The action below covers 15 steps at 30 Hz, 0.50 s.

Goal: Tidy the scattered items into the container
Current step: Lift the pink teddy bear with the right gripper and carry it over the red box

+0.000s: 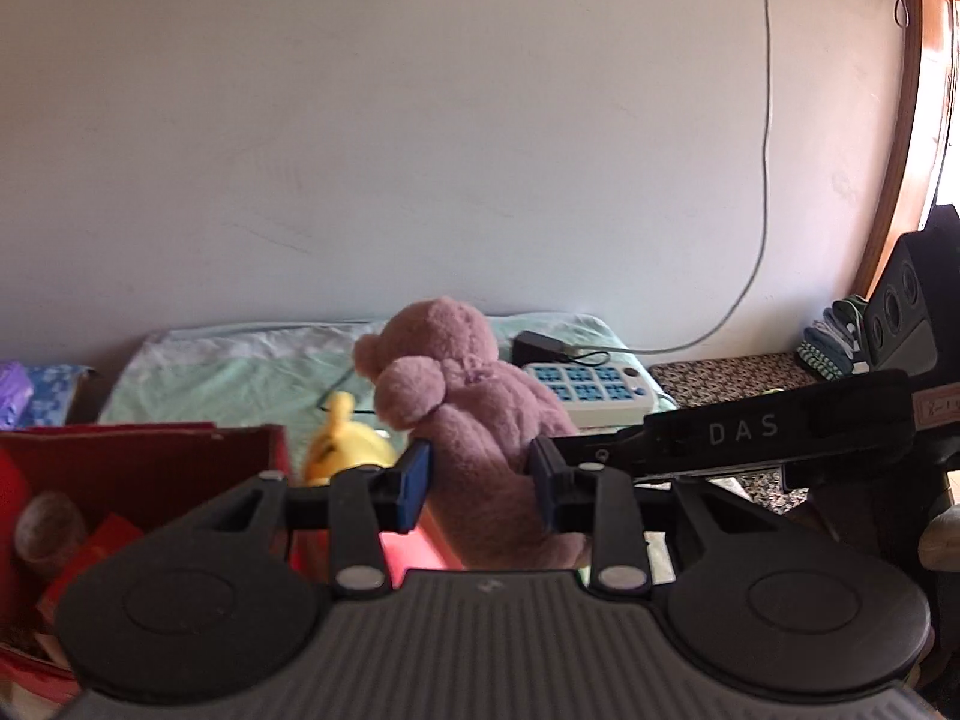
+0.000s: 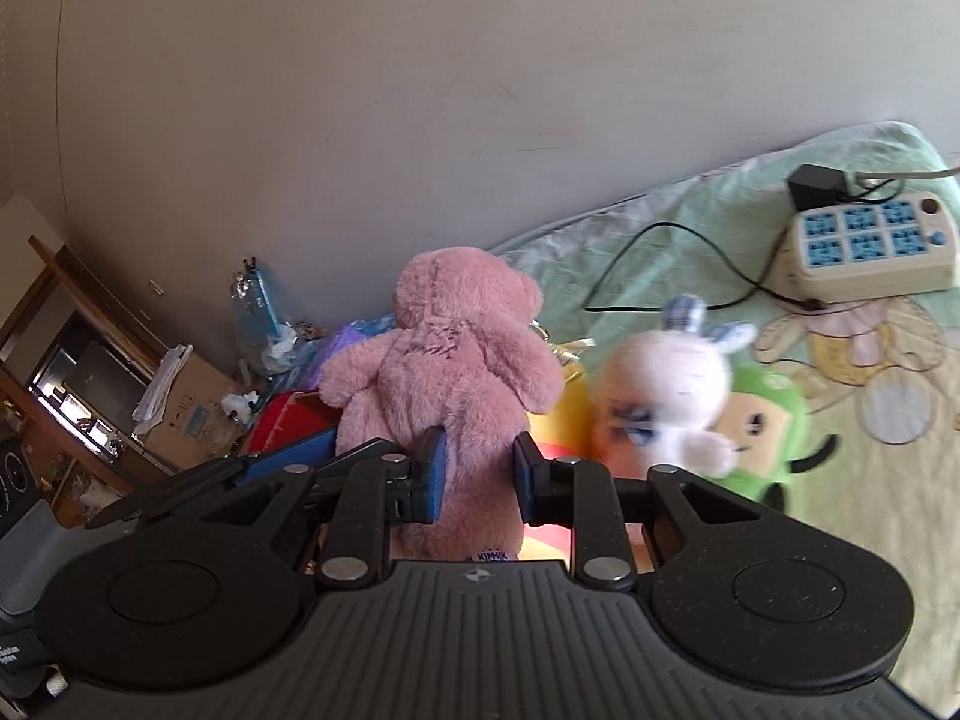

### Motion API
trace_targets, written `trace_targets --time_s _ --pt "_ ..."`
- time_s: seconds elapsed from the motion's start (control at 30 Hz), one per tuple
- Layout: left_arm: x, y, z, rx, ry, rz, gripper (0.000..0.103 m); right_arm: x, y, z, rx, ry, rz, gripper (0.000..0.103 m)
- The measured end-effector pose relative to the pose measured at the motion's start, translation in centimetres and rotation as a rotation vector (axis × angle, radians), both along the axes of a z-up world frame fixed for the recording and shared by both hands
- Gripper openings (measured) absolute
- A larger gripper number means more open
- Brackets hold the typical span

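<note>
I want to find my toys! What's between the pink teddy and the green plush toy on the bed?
In the right wrist view, a white bunny plush sits between the pink teddy and the green plush toy, partly in front of the green one.

Daylight is being admitted at the far right doorway [image 1: 936,120]; edges are being bent, and the white plush rabbit [image 2: 672,384] is being blurred.

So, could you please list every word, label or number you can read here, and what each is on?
"DAS": white letters on the right gripper body, seen from the left wrist.
"KIMMIK", partly cut off: tag at the bottom of the pink teddy bear.
Embroidery on the bear's back: too blurred to read.
Print on the cardboard box: too small.
</note>
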<state>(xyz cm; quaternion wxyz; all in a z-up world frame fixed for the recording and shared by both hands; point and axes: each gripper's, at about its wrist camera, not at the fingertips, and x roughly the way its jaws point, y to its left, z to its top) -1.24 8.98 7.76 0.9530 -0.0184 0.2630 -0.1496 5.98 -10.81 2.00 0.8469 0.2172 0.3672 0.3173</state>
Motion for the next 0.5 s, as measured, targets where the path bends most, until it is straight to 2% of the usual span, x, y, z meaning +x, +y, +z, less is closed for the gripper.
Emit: trace_targets --time_s 0.2,0.5 --pt "-0.3 7.0 -0.1 -0.017 0.007 0.007 0.032 -0.5 6.5 0.1 0.001 0.004 -0.003 0.025" --pt "-0.7 16.8 -1.9 0.013 0.034 0.051 0.032 -0.3 16.1 -1.2 -0.018 0.030 0.029 0.025"
